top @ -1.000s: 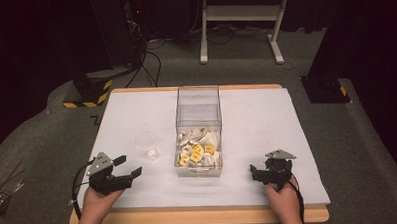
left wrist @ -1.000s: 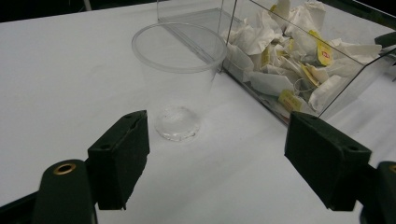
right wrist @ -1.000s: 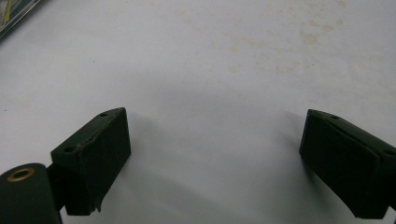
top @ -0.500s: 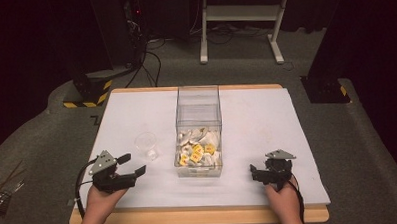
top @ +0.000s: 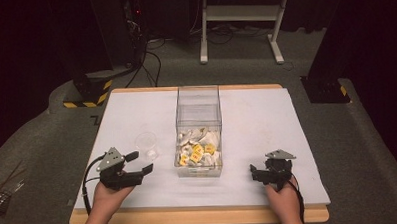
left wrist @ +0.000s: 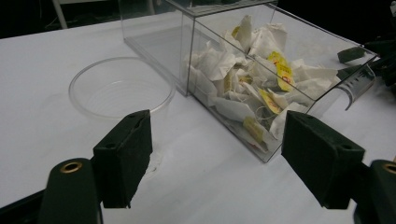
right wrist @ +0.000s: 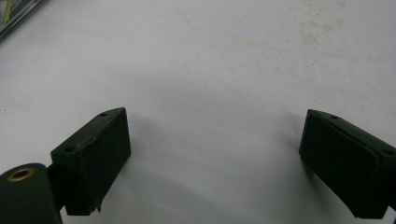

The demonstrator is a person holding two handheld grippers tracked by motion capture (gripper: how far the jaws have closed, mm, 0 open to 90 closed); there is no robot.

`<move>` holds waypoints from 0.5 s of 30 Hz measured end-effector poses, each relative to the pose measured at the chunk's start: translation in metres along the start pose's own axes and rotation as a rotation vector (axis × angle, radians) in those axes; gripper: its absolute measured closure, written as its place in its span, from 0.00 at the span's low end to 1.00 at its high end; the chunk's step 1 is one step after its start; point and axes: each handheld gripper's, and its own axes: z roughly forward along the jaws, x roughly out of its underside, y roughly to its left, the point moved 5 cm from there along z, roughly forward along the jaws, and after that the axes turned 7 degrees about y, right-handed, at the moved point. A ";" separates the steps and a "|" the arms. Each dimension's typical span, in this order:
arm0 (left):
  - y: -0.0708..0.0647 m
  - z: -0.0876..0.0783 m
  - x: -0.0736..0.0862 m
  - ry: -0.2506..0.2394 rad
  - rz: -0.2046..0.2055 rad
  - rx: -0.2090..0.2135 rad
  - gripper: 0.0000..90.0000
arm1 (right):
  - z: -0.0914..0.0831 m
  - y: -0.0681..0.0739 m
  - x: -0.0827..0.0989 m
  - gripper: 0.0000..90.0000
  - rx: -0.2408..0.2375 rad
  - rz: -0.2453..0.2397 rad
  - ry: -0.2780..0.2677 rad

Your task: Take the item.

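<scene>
Two tools rest low on my white tabletop (top: pixel 266 114), dark room beyond: left tool (top: pixel 139 162) at seven o'clock, right tool (top: pixel 255 171) at five, both gaping wide, empty.

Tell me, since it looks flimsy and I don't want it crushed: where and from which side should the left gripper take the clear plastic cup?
Probably by the rim. The cup stands upright, mouth open, left of the clear box. The left gripper, jaws open, could come from the near side, one jaw inside the wall, one outside.
</scene>
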 end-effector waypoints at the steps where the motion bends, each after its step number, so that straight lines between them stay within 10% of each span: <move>1: -0.002 0.001 -0.001 -0.001 0.004 0.004 0.28 | 0.000 0.000 0.000 0.10 0.000 0.000 0.000; 15: -0.012 0.013 -0.020 0.000 0.048 0.028 0.29 | 0.000 0.000 0.000 0.10 0.000 0.000 -0.001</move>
